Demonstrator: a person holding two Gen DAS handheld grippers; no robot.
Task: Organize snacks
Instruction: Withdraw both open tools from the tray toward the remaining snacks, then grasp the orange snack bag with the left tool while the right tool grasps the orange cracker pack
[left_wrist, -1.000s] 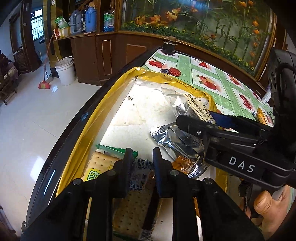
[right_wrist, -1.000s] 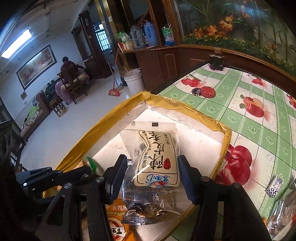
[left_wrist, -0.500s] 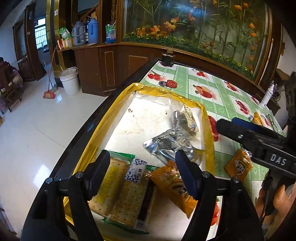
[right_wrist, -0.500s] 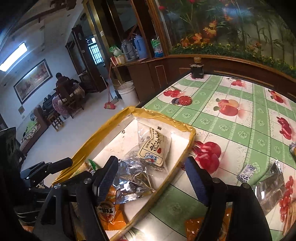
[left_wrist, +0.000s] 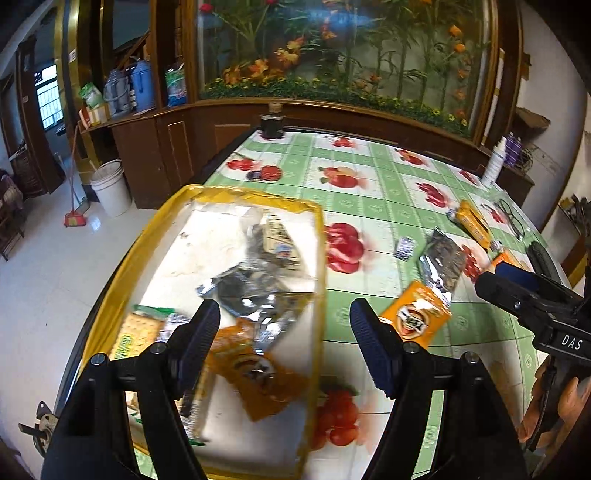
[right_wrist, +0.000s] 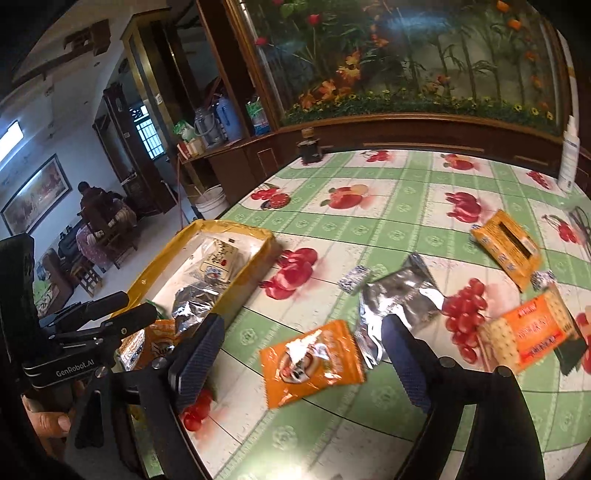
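A shallow yellow-rimmed box (left_wrist: 147, 236) (right_wrist: 155, 269) at the table's left edge holds several snack packs: a clear pack with a white label (right_wrist: 218, 258), a silver foil pack (left_wrist: 255, 291), an orange pack (left_wrist: 258, 373) and crackers (left_wrist: 140, 332). My left gripper (left_wrist: 284, 343) hangs open above the box's right rim, nothing between its fingers. My right gripper (right_wrist: 303, 362) is over the tablecloth, its jaws still opening, empty, with an orange snack pack (right_wrist: 310, 362) lying on the cloth under it. A silver foil pack (right_wrist: 399, 306) lies just beyond.
On the green fruit-print tablecloth (right_wrist: 369, 221) lie an orange cracker pack (right_wrist: 532, 336), a yellow box (right_wrist: 506, 247) and small wrapped sweets (right_wrist: 354, 277). A white bottle (right_wrist: 569, 158) and a dark jar (right_wrist: 310, 147) stand at the far edge. A person sits far left.
Both grippers opened and let go of their packs into the box. Both then drew back to the right; the right one now hangs over the loose packs on the cloth.
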